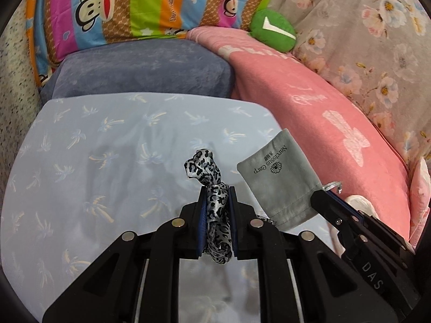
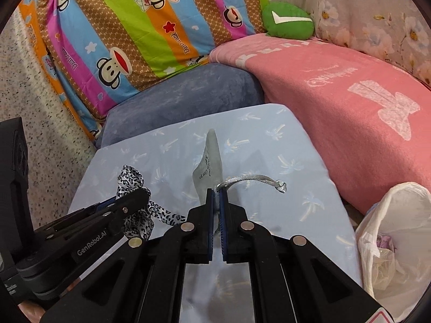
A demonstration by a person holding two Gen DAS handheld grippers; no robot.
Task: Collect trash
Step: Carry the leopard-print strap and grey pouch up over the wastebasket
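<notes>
1. The lower end of the leopard-print ribbon goes down between the pads of the left claw, so its full length cannot be seen.
2. The mouth of the grey pouch is hidden behind the right claw; only its silver cord comes out to the right of the tips.
3. The white plastic bag, to the right of the right claw, is cut off by the picture edge, and what lies inside is hard to make out.
4. The left claw is closed on the ribbon, a shiny satin strip, knotted and crumpled above the tips.
5. The right claw is closed narrow on the pouch, which is soft, velvet-like and flat, with dark printed letters.
6. Both things hang above the pale blue sheet with small palm trees.
</notes>
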